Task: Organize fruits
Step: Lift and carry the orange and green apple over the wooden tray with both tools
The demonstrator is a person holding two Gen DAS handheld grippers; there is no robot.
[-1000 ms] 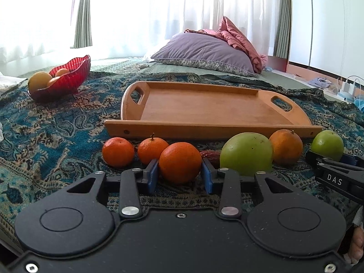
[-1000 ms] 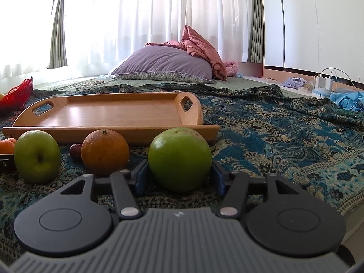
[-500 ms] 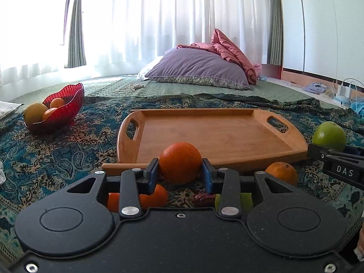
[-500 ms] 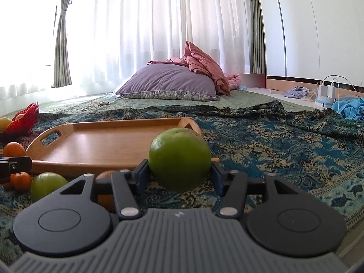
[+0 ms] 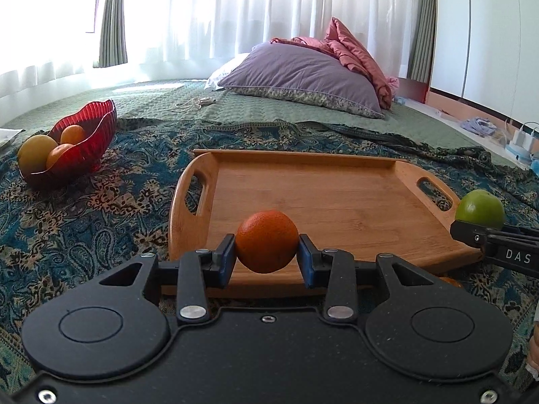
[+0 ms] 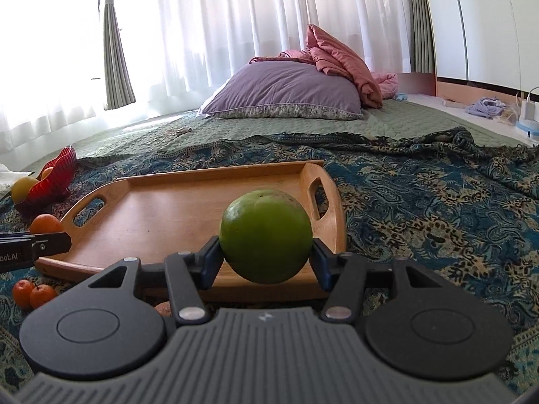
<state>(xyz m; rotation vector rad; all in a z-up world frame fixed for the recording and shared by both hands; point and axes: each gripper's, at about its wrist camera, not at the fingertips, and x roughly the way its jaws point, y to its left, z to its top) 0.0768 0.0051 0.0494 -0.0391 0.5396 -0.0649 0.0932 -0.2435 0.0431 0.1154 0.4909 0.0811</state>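
Note:
My left gripper is shut on an orange and holds it above the near edge of the wooden tray. My right gripper is shut on a green apple and holds it above the tray's near right part. The apple also shows at the right of the left wrist view, the orange at the left of the right wrist view. Two small mandarins lie on the cloth before the tray. The other loose fruit is mostly hidden behind the grippers.
A red glass bowl with several fruits stands on the patterned cloth to the tray's left. A purple pillow and a pink blanket lie farther back. Chargers and cables sit at the far right.
Both grippers have risen from the cloth with their fruits and moved forward over the tray's near edge. The loose fruit row has dropped below and behind the grippers.

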